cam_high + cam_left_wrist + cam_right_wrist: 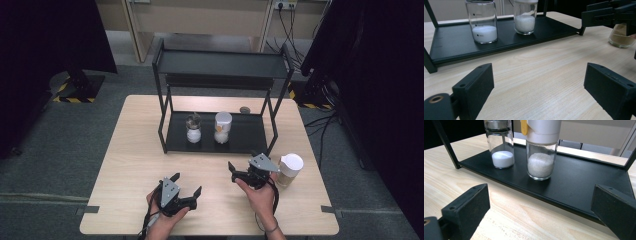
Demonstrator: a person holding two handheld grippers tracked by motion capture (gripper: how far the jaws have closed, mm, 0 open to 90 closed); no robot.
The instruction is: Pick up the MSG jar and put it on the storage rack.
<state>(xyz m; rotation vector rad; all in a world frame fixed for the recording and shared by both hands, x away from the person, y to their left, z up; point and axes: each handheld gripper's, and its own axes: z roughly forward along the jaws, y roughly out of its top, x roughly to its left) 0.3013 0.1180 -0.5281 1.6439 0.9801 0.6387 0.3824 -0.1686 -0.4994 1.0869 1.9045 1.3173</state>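
A black two-tier rack (pixel 220 140) stands at the middle back of the wooden table. On its lower shelf stand a glass jar with white powder (pixel 193 129) (pixel 484 22) (pixel 500 147) and a white-capped glass jar of white grains (pixel 223 128) (pixel 524 17) (pixel 541 152). A third jar with a white lid and tan contents (pixel 289 170) (pixel 621 37) stands on the table at the right. My left gripper (pixel 189 185) (pixel 539 87) is open near the front edge with nothing between its jaws. My right gripper (pixel 243 167) (pixel 539 212) is open, just left of the tan jar, facing the shelf.
A small grey round object (pixel 245 109) lies on the table behind the rack. The rack's upper shelf (pixel 222 65) overhangs the lower one, and its posts (pixel 162 125) flank the shelf front. Bare tabletop (pixel 135 160) spreads to the left of both hands.
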